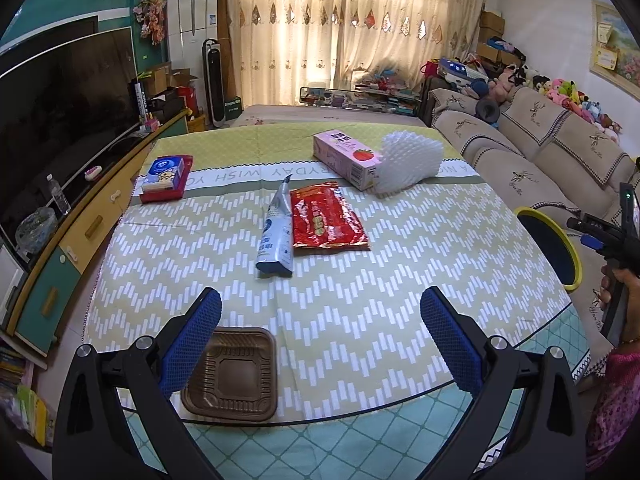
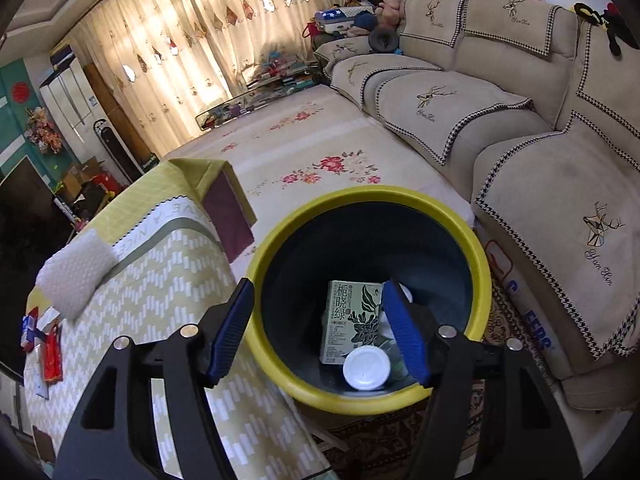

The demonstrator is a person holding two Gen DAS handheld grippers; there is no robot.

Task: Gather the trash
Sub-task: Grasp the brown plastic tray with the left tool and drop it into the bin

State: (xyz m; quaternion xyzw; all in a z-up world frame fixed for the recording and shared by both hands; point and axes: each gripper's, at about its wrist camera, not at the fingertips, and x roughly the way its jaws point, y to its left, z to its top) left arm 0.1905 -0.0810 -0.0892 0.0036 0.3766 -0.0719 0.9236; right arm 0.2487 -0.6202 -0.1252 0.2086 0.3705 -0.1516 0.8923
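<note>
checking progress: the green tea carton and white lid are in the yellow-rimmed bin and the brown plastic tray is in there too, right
Not quite. The green tea carton and white round lid are in the yellow-rimmed bin, as the right wrist view shows, but the brown plastic tray lies on the table, as the left wrist view shows.

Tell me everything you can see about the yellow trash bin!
The trash bin is round, with a thick yellow rim and dark inside walls; it looks like plastic. It stands upright and open on the floor, between the table and the sofa. Inside lie a green box and a white lid. The right gripper hovers above it, jaws open, holding nothing.
</note>
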